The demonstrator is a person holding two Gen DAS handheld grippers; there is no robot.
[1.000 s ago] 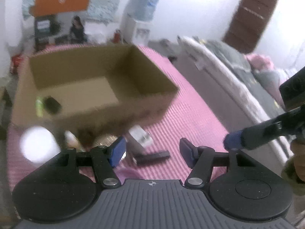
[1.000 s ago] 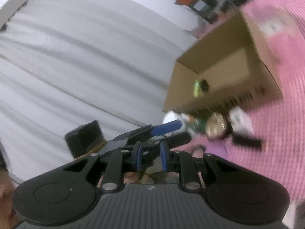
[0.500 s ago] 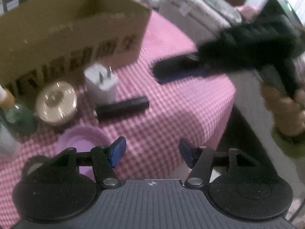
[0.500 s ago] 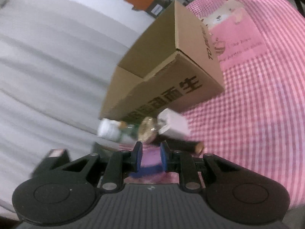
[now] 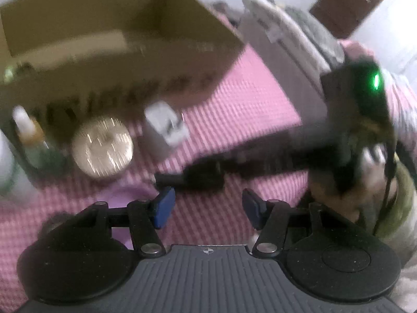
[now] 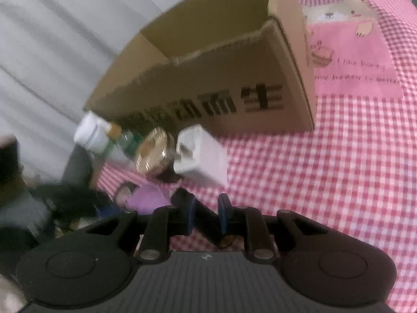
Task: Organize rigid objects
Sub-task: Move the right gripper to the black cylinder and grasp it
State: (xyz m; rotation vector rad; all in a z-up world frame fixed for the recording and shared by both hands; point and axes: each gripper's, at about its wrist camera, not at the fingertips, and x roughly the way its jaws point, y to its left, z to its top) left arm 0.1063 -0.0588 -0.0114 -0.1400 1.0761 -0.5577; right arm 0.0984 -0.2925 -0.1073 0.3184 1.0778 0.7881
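Six small things still out on the pink checked tabletop (image 6: 312, 182), none of them yet in the cardboard box (image 6: 208, 88) standing open at 12 o'clock. Lined up along the box's printed front wall, from 9 o'clock toward the centre in the right wrist view: white jar (image 6: 90, 135), small bottle (image 6: 125, 140), round gold tin (image 6: 152, 154) tipped on its edge, white charger (image 6: 200, 154). Just nearer, at 10 o'clock of the right claw (image 6: 206, 208), a purple lid (image 6: 148, 198) lying flat. Closest of all, a black tube (image 5: 169, 178), stretched across the cloth right at the right claw's tips.

Right claw drawn nearly together, angled down, with the tube showing in the narrow slot between its blue pads; impossible to tell whether pinched there or merely lying underneath. Left claw (image 5: 207, 208) apart, having just been closing, nothing between its pads, hovering over bare cloth at 6 o'clock of the tube, purple lid just off its left pad.

Inside of the box largely hidden or blurred; a faint green speck by its 9 o'clock wall, too smeared to name. Judged from this: sorting barely begun or early on, the tube apparently next in line, then jar, bottle, tin, charger and lid all left to lift over the box's rim.
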